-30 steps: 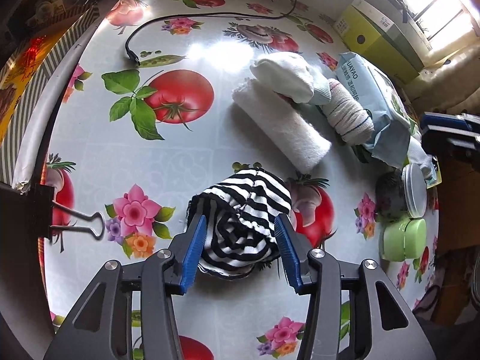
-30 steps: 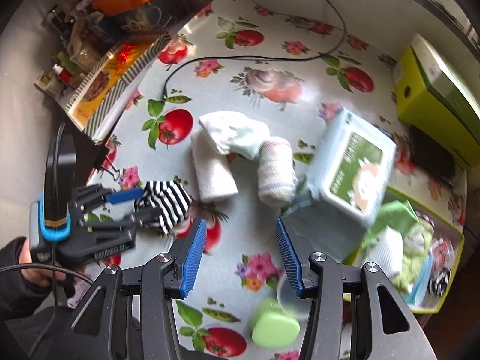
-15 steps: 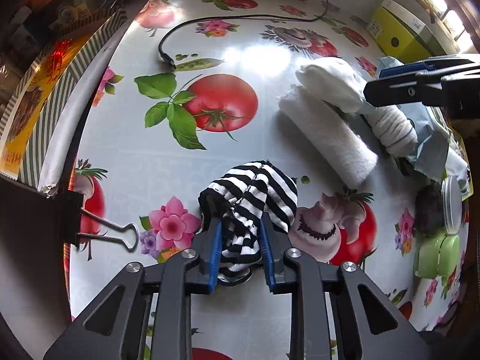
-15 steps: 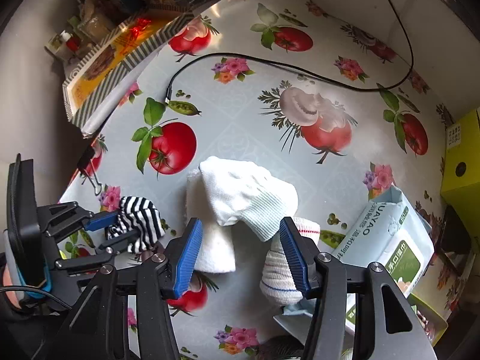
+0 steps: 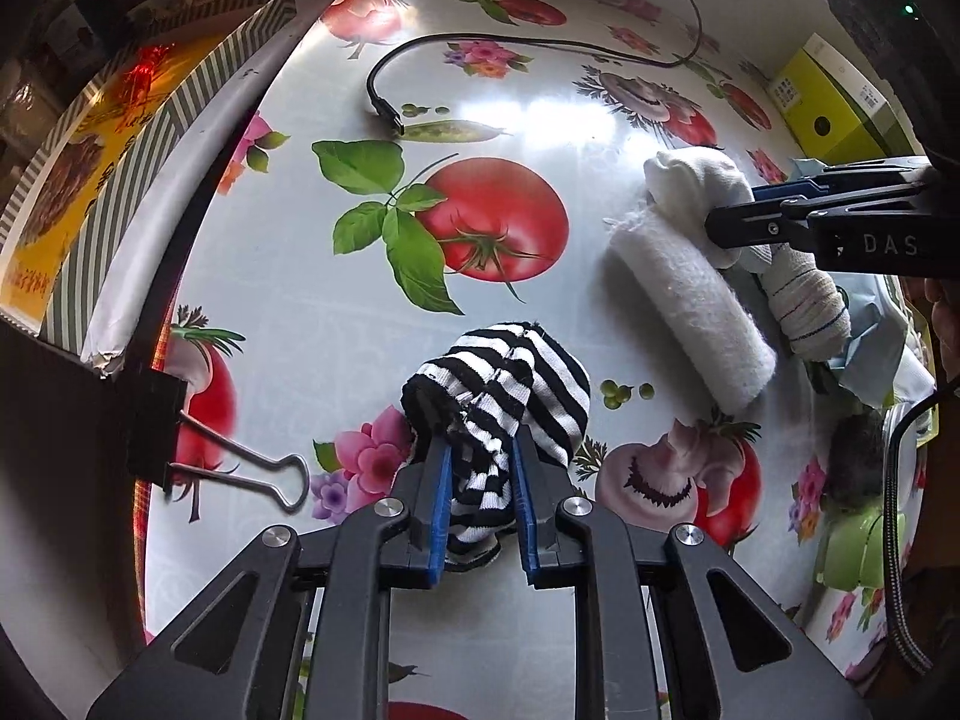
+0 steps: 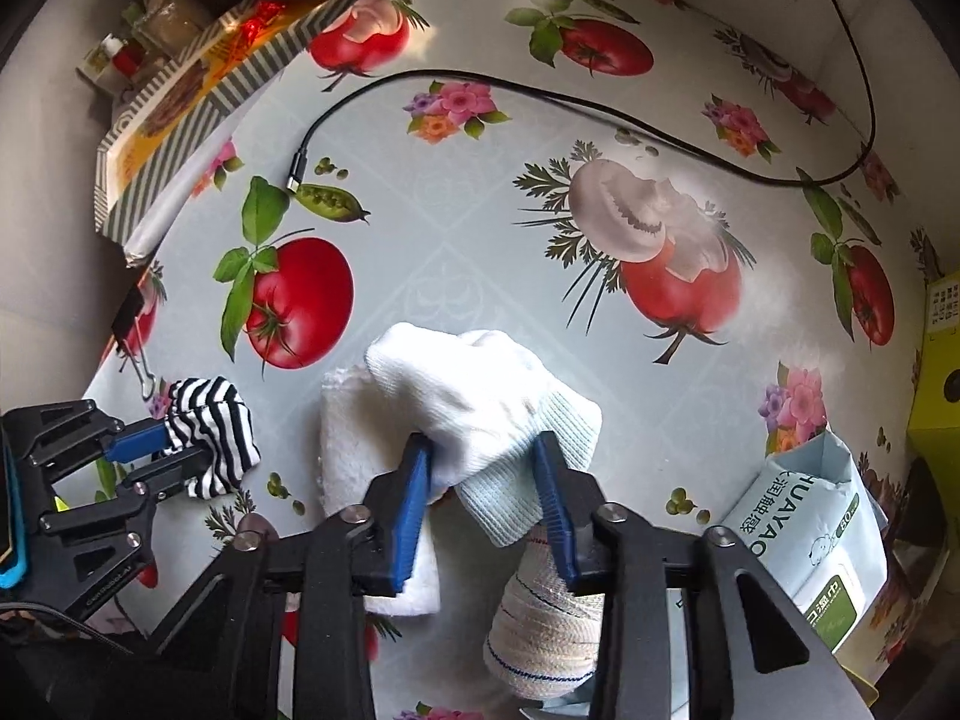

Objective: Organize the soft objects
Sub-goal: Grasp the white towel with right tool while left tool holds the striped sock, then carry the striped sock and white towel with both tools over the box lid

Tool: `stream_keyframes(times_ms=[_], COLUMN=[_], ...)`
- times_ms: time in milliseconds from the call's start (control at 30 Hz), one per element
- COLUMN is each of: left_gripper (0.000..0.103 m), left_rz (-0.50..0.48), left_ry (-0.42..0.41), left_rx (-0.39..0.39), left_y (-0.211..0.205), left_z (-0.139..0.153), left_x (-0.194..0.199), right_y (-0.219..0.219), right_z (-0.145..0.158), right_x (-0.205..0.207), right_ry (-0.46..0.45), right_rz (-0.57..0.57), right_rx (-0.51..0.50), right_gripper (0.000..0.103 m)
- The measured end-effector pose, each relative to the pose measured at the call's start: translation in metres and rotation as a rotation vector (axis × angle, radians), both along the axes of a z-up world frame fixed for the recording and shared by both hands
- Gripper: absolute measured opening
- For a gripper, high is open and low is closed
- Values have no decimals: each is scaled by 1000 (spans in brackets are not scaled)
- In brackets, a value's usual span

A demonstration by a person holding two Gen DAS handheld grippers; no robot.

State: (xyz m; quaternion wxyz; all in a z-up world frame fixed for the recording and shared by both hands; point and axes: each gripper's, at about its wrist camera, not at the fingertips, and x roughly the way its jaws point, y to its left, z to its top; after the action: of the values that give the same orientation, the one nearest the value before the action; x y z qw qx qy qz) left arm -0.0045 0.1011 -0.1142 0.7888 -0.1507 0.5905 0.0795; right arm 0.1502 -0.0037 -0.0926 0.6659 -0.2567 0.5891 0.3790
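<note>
My left gripper (image 5: 480,450) points down at the table, and its jaws are closing with the blue pads pressed on a black-and-white striped sock (image 5: 528,384). The same sock (image 6: 216,426) shows at lower left in the right wrist view. My right gripper (image 6: 480,444) is also closing, its pads squeezing a white sock (image 6: 468,384). That sock lies across a rolled white towel (image 6: 348,438). A rolled white cloth with thin blue lines (image 6: 546,618) sits under the right finger. In the left wrist view the right gripper (image 5: 732,216) reaches in from the right edge.
A black cable (image 6: 540,96) curves over the far part of the flowered tablecloth. A wipes pack (image 6: 822,534) lies to the right and a yellow box (image 5: 834,102) stands behind it. A binder clip (image 5: 240,468) grips the left edge. A green jar (image 5: 852,552) stands at right.
My left gripper's jaws have come together on the striped sock. My right gripper has dropped toward the white sock and its jaws have narrowed onto it.
</note>
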Motion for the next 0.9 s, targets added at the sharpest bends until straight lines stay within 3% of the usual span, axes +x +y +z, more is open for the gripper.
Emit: stream_keyframes(times_ms=[167,467,900], left_gripper=[16,15,15], left_rz=[16,51,18], left_ry=[13,10,-39], left_rx=[-16,-12,-5], left_y=[4,15,3], left_z=[1,14,51], left_x=[2,0,0], right_y=[-6,-29,-77], right_z=[18,55,94], right_x=[-1,-11,-49], right_ry=[-21,-46,-84], right_rz=[-11,-68,-159], right_rx=[47,145,221], right_gripper=[15,15,15])
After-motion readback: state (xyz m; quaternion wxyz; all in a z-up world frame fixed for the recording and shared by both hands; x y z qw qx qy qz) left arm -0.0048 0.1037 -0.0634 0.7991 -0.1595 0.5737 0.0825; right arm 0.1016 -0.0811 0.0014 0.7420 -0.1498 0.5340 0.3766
